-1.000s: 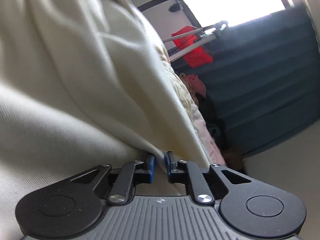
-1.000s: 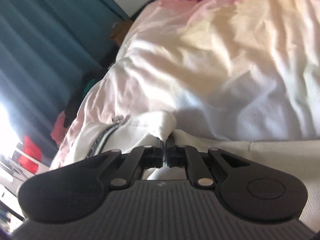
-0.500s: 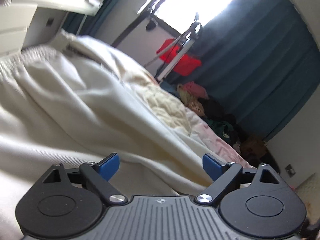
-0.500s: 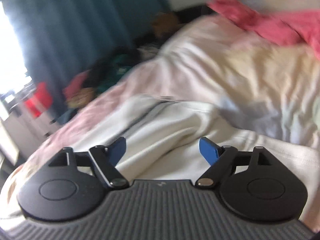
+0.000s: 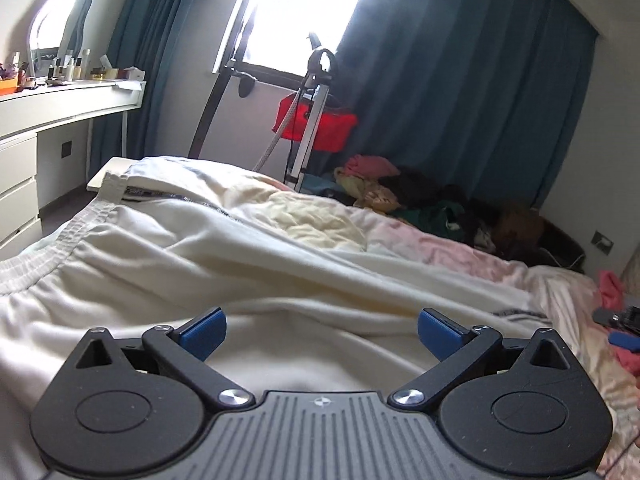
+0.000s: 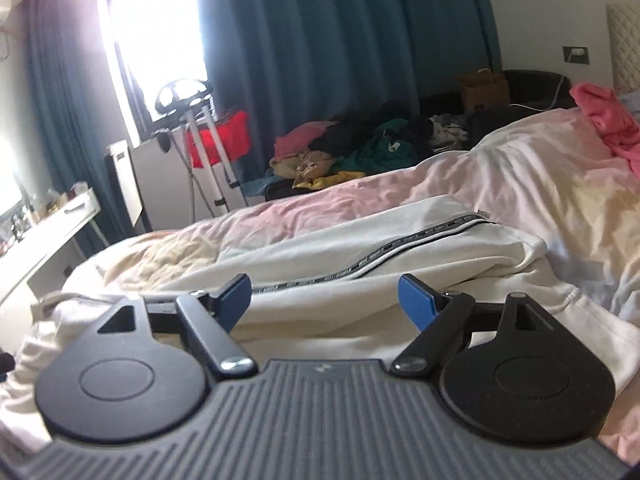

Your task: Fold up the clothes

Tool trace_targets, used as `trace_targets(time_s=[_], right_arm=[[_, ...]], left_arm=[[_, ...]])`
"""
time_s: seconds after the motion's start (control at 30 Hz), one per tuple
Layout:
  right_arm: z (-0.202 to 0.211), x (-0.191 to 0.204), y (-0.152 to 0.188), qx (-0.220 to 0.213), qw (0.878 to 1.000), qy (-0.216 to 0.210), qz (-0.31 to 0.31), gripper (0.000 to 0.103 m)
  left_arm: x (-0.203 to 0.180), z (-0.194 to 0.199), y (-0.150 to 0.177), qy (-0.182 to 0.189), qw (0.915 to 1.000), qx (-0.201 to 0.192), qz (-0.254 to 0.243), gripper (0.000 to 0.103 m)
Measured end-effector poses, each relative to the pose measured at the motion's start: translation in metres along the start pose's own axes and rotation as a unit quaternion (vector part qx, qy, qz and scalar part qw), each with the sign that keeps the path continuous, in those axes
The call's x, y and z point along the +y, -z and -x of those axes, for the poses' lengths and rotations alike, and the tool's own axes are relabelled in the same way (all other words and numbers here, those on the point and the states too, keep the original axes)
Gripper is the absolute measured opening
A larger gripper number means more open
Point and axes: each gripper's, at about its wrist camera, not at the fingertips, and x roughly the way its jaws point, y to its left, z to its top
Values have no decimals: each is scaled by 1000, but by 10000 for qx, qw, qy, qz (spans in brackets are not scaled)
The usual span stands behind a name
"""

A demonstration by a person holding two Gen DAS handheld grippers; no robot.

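Cream-white track pants [image 5: 248, 264] with an elastic waistband [image 5: 60, 240] and a dark lettered side stripe [image 6: 372, 260] lie on the bed, one leg laid over the other. My left gripper [image 5: 320, 332] is open and empty just above the fabric near the waist end. My right gripper [image 6: 324, 298] is open and empty above the leg end. The right gripper's blue tip shows at the far right of the left wrist view [image 5: 624, 338].
The bed has a rumpled pink and cream sheet [image 6: 520, 172]. A pink garment [image 6: 608, 120] lies near the headboard. A clothes pile [image 6: 360, 148] sits on the floor by the blue curtains. A tripod stand [image 5: 312, 120] and a white dresser [image 5: 48, 128] stand beyond the bed.
Both grippers were shut on the pants a second ago. They have opened, let go of the fabric and drawn back and up. The pants now lie on the bed.
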Motion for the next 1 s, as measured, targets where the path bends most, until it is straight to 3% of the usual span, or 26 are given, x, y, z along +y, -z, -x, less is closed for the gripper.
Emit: trace_targets(time_s=[0.17,0.27,0.33,0.43,0.57,0.67,0.83,1.0], right_arm=[[-3,0,4,73,9999,79,135,82],[-6,-3,7,120,9998,115,145,82],[-9,-5,8,175,9997,124,77,82],[-12,-9,8,243,9996,166,26,82],[-19,-13,9,342,9990,274,9,82],[-19,-19,9,395,9986,326,-112,82],[-13,-40,3,250,9975,474,-466,82],[-2,-91,-1,10,9852,951,-1428,82]], left_arm=[[22,27,7,-276,9994,-216,5,103],[50,35,2,-555,9984,82,16,103],[80,37,-2,-940,9944,356,338,102],[129,38,-8,-1571,9787,798,1050,100],[193,39,-13,-2330,9415,1338,2036,100],[224,42,5,-2373,9090,1398,3129,98],[232,52,13,-1930,9057,1159,3593,96],[239,62,22,-1477,8981,915,4040,94]])
